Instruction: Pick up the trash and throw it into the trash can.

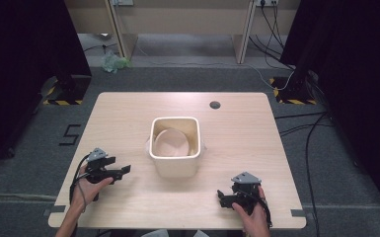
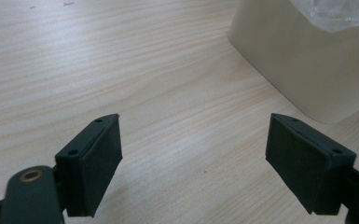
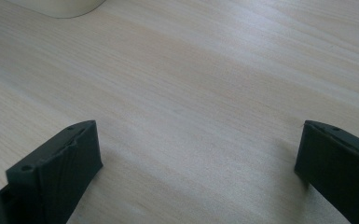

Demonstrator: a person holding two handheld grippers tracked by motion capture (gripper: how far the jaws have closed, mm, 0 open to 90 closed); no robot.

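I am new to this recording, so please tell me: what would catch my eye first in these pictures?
First, the cream square bin in the middle of the light wooden table, with a clear plastic liner at its rim. Then the left gripper beside it and the right gripper near the front edge, both with jaws open and nothing between them.

Looks like a lab: a table ringed by black curtains, floor cables and hazard-taped stands.
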